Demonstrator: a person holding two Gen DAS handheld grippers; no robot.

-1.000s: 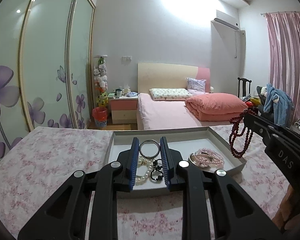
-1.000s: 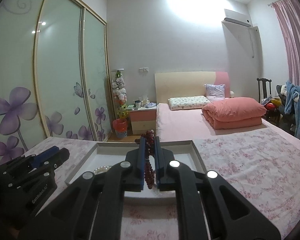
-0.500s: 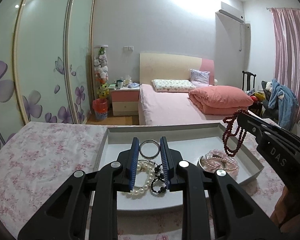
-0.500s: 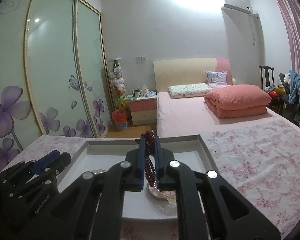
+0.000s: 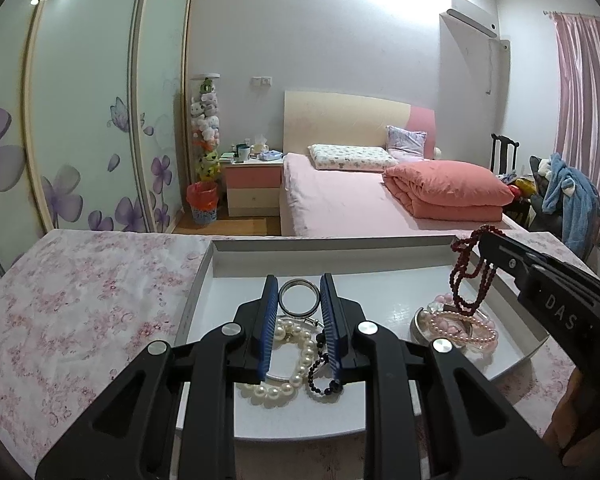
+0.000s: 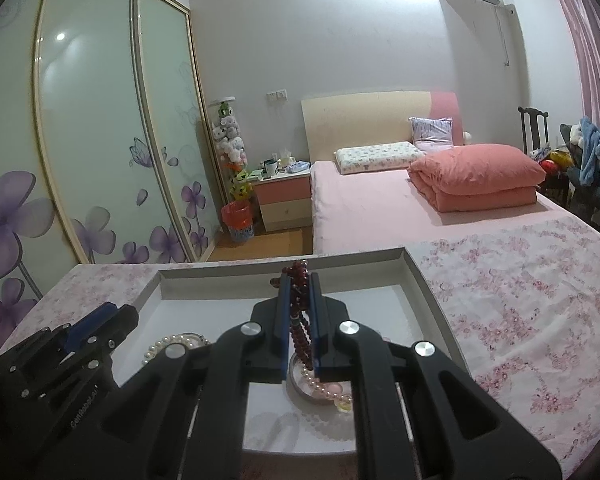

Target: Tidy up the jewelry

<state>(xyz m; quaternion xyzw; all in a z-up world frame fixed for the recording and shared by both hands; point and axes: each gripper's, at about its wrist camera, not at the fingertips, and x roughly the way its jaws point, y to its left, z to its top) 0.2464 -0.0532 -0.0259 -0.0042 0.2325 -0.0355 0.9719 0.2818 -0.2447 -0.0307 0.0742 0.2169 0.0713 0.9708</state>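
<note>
While the right gripper's [image 6: 300, 312] jaws clench red beads [image 6: 299, 322] over the tray's [image 5: 380, 254] dish [image 5: 420, 326], the left gripper's [image 5: 299, 322] jaws gape.

A home bedroom — bed [image 5: 360, 200], sliding wardrobe [image 5: 80, 120], pink curtains [image 5: 588, 112].

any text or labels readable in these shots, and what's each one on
"DAS": white letters on the side of the right gripper, seen from the left wrist.
"GenRoboLAI", roughly; small, tilted, last letters uncertain: on the left gripper's body, seen from the right wrist.
Nothing else carries readable text.
</note>
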